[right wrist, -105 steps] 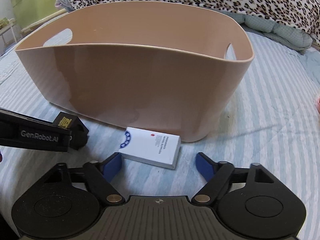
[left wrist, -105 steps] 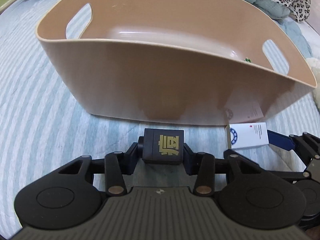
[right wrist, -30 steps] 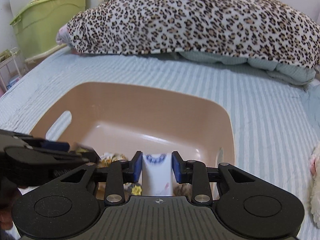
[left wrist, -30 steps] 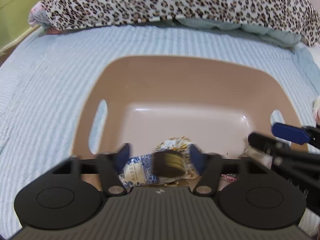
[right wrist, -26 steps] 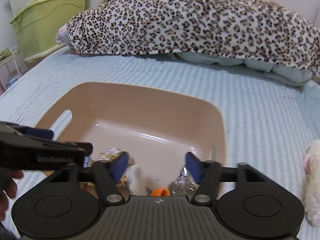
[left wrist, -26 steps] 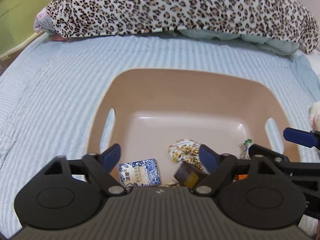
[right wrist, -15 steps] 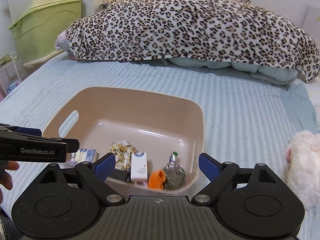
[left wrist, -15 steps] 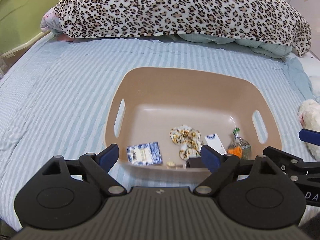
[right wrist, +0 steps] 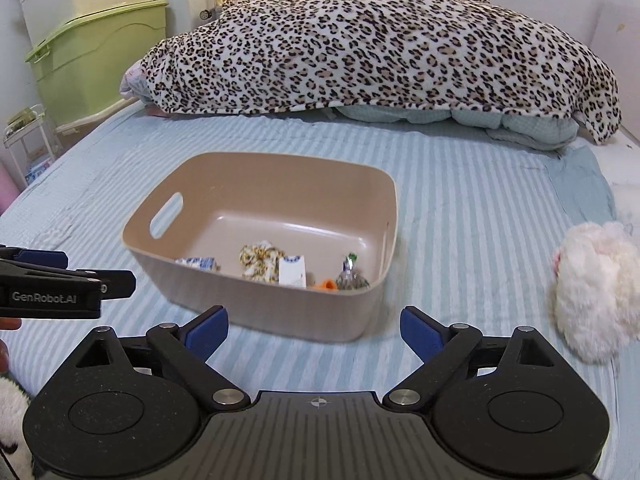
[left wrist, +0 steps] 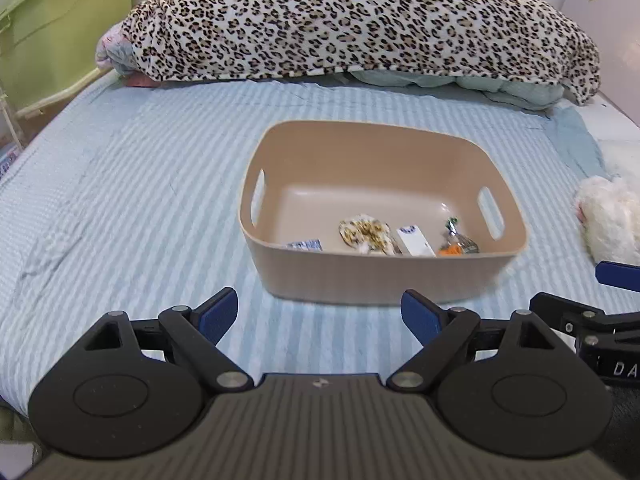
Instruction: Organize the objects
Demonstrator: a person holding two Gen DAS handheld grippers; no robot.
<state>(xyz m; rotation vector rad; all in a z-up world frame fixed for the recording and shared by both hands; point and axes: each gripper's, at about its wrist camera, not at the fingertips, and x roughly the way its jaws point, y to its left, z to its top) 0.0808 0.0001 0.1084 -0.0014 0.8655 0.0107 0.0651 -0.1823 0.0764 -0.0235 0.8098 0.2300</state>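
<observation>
**Both tongs empty, items sitting in bin**

Left tongs (left wrist: 322,314) and right tongs (right wrist: 316,330) are both hanging wide apart, gripping nothing, hovering over the striped bed (right wrist: 480,208) just near of the beige bin (right wrist: 280,308). Bin is sitting mid-bed. Inside, along the near wall, left to right: blue-white packet (right wrist: 198,263), leopard-print pouch (right wrist: 260,260), white box (right wrist: 293,271), orange piece (right wrist: 326,285), clear bag (right wrist: 352,278). White plush toy (right wrist: 592,288) is lying on the right, well apart from the bin. Leopard blanket (right wrist: 380,48) is piled at the far end.
</observation>
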